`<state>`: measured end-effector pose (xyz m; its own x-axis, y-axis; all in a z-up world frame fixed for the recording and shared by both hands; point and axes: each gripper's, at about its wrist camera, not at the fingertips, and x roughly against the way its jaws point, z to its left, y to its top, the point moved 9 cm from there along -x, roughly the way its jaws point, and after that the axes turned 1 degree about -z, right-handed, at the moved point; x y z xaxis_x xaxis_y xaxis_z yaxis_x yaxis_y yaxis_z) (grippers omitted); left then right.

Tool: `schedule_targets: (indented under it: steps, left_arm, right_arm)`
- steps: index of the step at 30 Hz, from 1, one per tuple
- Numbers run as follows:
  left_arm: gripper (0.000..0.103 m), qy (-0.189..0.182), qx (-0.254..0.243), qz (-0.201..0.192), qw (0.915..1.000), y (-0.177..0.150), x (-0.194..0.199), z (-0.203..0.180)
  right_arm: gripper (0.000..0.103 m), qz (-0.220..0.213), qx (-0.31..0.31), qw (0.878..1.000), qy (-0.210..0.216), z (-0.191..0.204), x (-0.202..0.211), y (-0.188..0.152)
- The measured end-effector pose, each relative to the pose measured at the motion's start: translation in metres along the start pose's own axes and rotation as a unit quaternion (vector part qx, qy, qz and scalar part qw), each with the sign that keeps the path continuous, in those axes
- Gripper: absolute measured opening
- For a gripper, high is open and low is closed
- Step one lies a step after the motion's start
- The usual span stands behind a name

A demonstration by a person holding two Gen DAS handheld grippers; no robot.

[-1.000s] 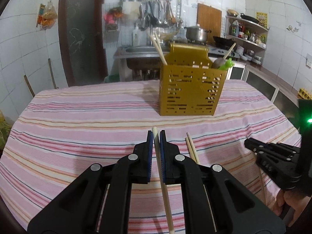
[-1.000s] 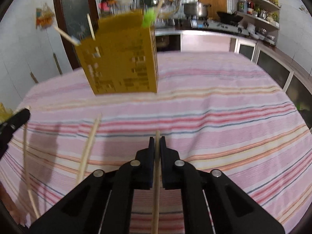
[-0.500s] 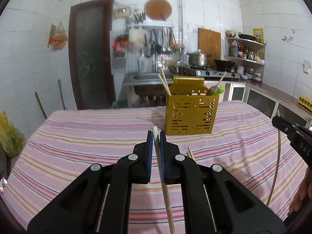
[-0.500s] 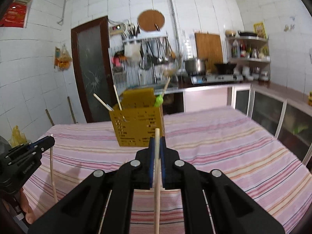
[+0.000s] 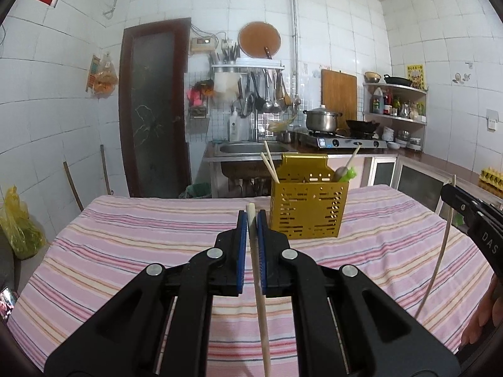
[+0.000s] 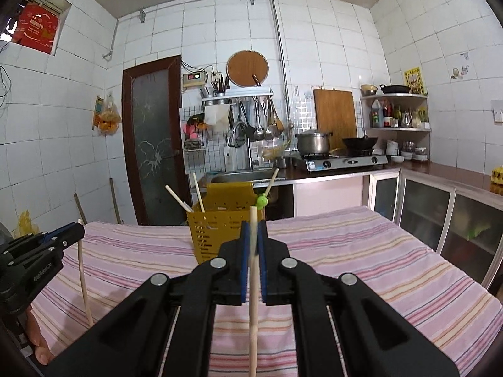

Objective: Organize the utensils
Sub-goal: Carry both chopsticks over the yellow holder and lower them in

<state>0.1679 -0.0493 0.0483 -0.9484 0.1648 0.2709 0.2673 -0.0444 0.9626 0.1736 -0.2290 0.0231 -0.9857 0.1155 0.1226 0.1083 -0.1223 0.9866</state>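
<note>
- Chopsticks were the thing in hand: one chopstick sat pinched in my left gripper, a second chopstick in my right gripper.
- Both sets of jaws were closed down to the width of the stick, with the blue pads pressing on it from either side.
- Each stick stood close to upright in its jaws, its blunt top poking just above the pad tips and its long end hanging down toward the desk.
- The yellow utensil holder stood upright on the striped cloth, ahead of both grippers and nearer the far edge of the desk.
- From my left jaws it lay ahead and a little to the right; from my right jaws it lay ahead and a little to the left, partly hidden behind the pads.
- It already held two chopsticks leaning out of its left side and a green-tipped utensil on its right.
- In the left view my right gripper showed at the right edge, and neither hand looked clearly nearer the holder; I judged them about level.
- The holder's mouth faced up, so I judged the next move would need each stick carried above the rim and lowered along its own long axis.
- I could not tell which compartment had free room.
</note>
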Motion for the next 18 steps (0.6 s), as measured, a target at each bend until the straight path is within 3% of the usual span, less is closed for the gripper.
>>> schedule_targets:
  steps: [18]
  left_arm:
    - [0.005,-0.016,0.017,-0.033,0.9992,0.049,-0.021,-0.003]
  right_arm:
    - [0.006,-0.034,0.004,0.999,0.000,0.004,-0.020,0.037]
